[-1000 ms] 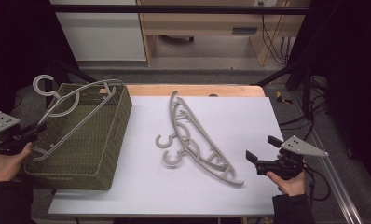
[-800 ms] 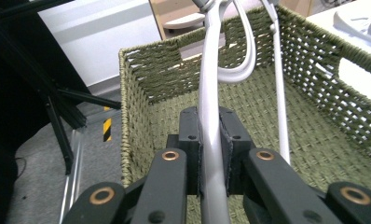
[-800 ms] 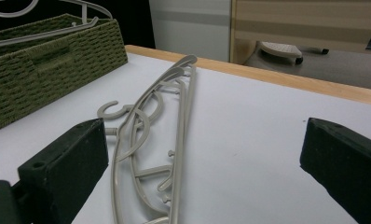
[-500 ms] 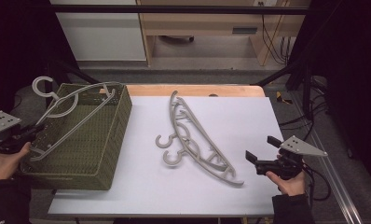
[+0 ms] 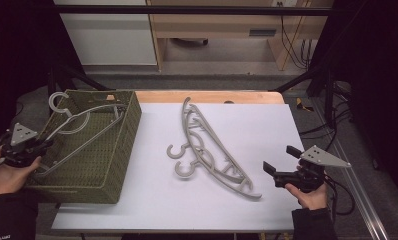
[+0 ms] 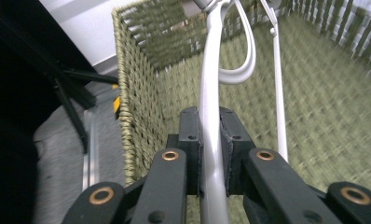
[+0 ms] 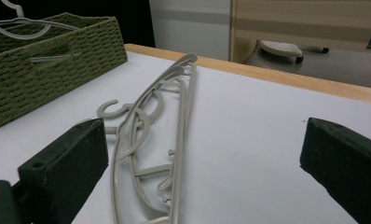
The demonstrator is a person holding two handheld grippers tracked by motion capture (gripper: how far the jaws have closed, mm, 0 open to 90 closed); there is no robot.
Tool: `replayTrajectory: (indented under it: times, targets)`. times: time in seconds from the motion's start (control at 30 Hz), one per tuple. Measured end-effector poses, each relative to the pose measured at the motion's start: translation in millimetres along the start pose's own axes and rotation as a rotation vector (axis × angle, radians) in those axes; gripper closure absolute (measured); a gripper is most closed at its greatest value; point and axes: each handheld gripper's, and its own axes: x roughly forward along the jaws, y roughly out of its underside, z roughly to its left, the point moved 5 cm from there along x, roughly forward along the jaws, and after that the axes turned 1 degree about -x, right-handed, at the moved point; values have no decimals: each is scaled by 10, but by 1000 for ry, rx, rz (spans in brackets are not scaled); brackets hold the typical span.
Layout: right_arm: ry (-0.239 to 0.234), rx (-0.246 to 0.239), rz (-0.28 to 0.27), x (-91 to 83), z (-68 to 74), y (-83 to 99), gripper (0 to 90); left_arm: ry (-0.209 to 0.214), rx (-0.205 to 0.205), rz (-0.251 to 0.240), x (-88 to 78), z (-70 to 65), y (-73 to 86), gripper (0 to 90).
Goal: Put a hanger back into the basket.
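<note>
Grey hanger clamped in left gripper, over green woven basket.
Right gripper spread wide, empty, near two hangers flat on white table.

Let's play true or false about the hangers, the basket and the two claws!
1. The left claw is clamped on a grey hanger. True.
2. That hanger sits over the green basket. True.
3. The right claw is holding a hanger. False: it is open with nothing in it.
4. Two hangers lie on the white table. True.
5. The basket is at the right side of the table. False: it is at the left.
</note>
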Motion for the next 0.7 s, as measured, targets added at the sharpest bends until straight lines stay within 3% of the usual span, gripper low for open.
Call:
replayTrajectory:
  times: [0.17, 0.37, 0.5, 0.7]
  targets:
    - [-3, -2, -1, -8, 4, -4, 13, -33, 7, 53, 56, 0, 29, 808]
    - [1, 1, -4, -14, 1, -7, 12, -38, 20, 177, 113, 0, 53, 761]
    - [-1, 1, -5, -18, 5, -9, 12, -45, -17, 186, 73, 24, 33, 744]
    - [-2, 0, -9, -31, 1, -17, 12, -18, -109, 126, -23, 5, -44, 706]
